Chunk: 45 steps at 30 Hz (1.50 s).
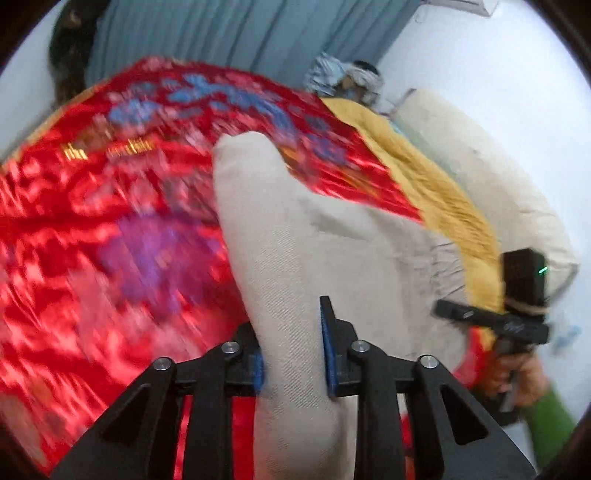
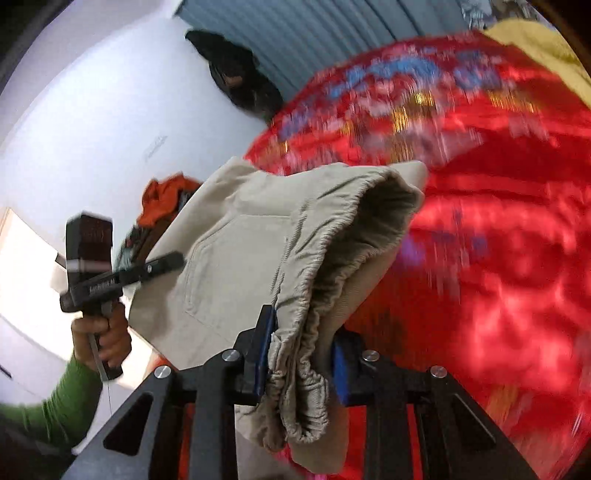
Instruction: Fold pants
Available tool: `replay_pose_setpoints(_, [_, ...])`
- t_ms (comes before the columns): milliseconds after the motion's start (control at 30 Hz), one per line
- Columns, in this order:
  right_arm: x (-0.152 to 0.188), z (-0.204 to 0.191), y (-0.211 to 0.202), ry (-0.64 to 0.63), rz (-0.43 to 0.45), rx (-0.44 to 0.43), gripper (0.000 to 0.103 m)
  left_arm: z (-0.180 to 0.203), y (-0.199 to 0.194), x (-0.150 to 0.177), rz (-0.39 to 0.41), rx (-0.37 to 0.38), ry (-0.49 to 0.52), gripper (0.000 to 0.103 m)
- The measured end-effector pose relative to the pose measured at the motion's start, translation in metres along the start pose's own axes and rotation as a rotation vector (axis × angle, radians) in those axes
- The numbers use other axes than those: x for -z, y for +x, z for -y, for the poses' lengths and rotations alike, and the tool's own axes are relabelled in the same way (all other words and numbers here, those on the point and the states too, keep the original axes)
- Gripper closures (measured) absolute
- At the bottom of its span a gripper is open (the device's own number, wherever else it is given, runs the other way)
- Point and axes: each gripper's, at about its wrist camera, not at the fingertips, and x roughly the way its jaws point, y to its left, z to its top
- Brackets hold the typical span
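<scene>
Left gripper (image 1: 293, 347) and right gripper (image 2: 303, 352) each clamp the beige cotton pants (image 1: 295, 240) above the red satin bedspread (image 1: 92, 221).

The right gripper (image 2: 301, 354) clamps the gathered elastic waistband of the beige pants (image 2: 258, 240), which hang lifted above a red patterned bedspread (image 2: 480, 221). At nine o'clock, a hand (image 2: 101, 334) in a green sleeve (image 2: 59, 398) holds the left gripper (image 2: 162, 264) against the pants' far edge. Blue curtains (image 2: 325, 33) hang at twelve o'clock.
</scene>
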Motion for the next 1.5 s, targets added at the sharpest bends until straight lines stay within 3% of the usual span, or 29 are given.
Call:
replay_pose_setpoints(67, [-0.018,0.009,0.004,0.015,0.006,0.067,0.059,-0.005,0.014,-0.001,0.009,-0.12,0.015,0.041])
replay_pose_setpoints(100, [-0.025,0.016,0.007,0.026,0.001,0.136,0.051,-0.008,0.018,0.004,0.02,-0.197,0.03,0.039])
replay_pose_setpoints(133, [-0.027,0.025,0.005,0.041,0.003,0.253,0.032,-0.009,0.017,0.014,0.035,-0.261,0.063,0.039])
replay_pose_setpoints(167, [-0.026,0.029,0.0,0.045,0.014,0.334,0.024,-0.008,0.014,0.023,0.047,-0.281,0.091,0.036])
replay_pose_setpoints(200, [-0.025,0.029,-0.005,0.04,0.027,0.379,0.019,-0.008,0.008,0.034,0.064,-0.291,0.119,0.033])
replay_pose_setpoints(267, [-0.007,0.027,-0.026,-0.003,0.053,0.444,0.017,-0.003,-0.004,0.063,0.1,-0.351,0.17,0.014])
replay_pose_setpoints(333, [0.017,0.018,-0.04,-0.071,0.06,0.54,0.001,0.007,-0.016,0.091,0.135,-0.409,0.216,0.004])
replay_pose_setpoints(467, [0.066,-0.005,-0.049,-0.14,0.037,0.63,0.0,0.031,-0.023,0.126,0.099,-0.483,0.236,0.003])
replay_pose_setpoints(600, [0.11,-0.022,-0.053,-0.126,0.039,0.639,0.0,0.057,-0.035,0.15,0.051,-0.554,0.217,0.003])
replay_pose_setpoints(767, [0.159,-0.066,-0.055,-0.077,0.075,0.605,0.0,0.07,-0.06,0.17,-0.011,-0.474,0.101,0.003])
replay_pose_setpoints(867, [0.186,-0.087,-0.046,-0.095,0.057,0.621,0.0,0.08,-0.07,0.185,-0.011,-0.46,0.103,0.003])
replay_pose_setpoints(1300, [0.205,-0.147,-0.061,-0.129,0.075,0.633,0.0,0.094,-0.113,0.206,0.069,-0.473,0.155,0.003])
replay_pose_setpoints(1500, [0.211,-0.169,-0.066,-0.141,0.078,0.653,0.0,0.094,-0.124,0.21,0.051,-0.43,0.133,0.003])
